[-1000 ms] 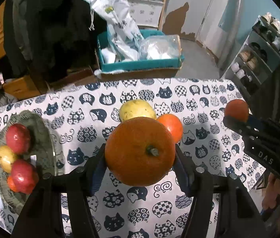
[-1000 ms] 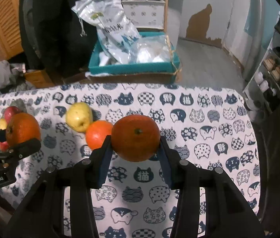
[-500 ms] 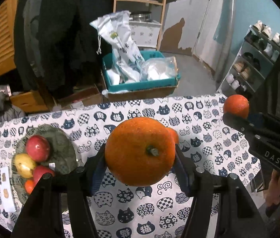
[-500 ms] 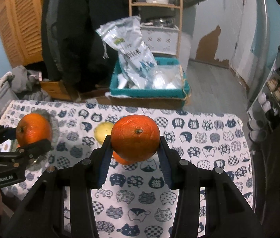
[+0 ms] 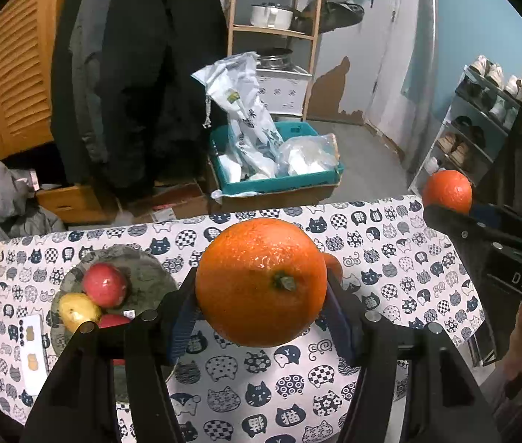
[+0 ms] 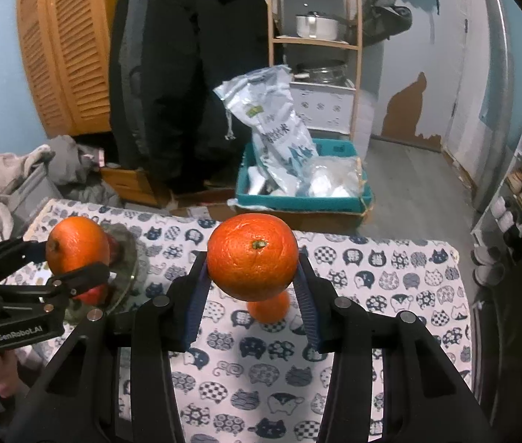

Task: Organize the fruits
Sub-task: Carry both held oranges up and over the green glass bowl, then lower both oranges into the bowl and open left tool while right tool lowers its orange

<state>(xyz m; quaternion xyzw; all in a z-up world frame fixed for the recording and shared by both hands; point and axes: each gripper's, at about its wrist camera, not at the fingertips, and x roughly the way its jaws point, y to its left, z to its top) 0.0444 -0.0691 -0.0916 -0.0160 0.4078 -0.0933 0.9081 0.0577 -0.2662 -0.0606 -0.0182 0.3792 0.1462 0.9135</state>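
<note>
The glass plate (image 5: 150,262) with apples sits at the left of the counter (image 5: 390,243). The left hand-held gripper (image 5: 261,295) clamps a large orange (image 5: 261,280); the right hand-held gripper (image 6: 251,277) clamps a smaller orange (image 6: 251,256). Lower each one gently onto the plate, one after the other, so nothing rolls off.

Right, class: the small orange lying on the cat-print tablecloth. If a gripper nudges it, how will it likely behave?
The small orange looks round, so it would probably roll rather than slide. The tablecloth lies flat with no rim, so it might run on. Its pebbly peel should give the gripper pads fair grip.
</note>
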